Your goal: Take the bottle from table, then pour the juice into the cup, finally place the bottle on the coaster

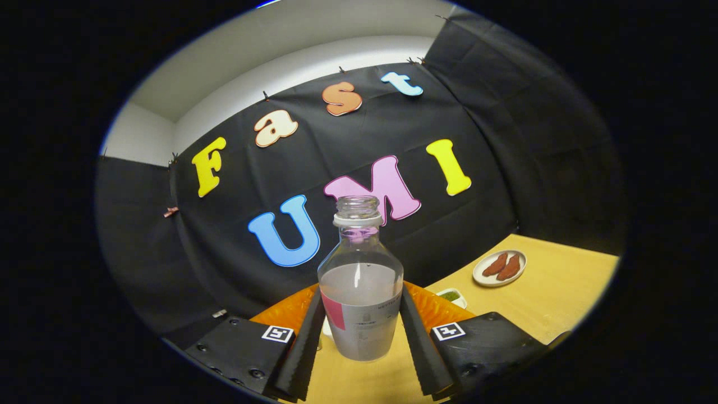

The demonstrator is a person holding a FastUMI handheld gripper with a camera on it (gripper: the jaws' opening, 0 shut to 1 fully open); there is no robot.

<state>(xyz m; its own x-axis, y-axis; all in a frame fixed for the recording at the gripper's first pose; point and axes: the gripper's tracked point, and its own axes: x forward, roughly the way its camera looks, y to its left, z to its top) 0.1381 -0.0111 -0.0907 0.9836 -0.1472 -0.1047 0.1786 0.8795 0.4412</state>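
Gripper view: tongs (361, 331) clamp bottle (360, 303), plate (499, 268) well apart.

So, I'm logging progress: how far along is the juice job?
Done: the grab. The gripper has its fingers pressed on both sides of the clear uncapped plastic bottle, which stands upright and holds cloudy liquid. Whether it is lifted off the wooden table is unclear. Left: pouring into the cup, then setting the bottle on the coaster.

Bottle (360, 292) fills the gap between both fingers (307, 342); orange mat (435, 308) behind; plate (499, 268) well right, bare table (561, 292) around it
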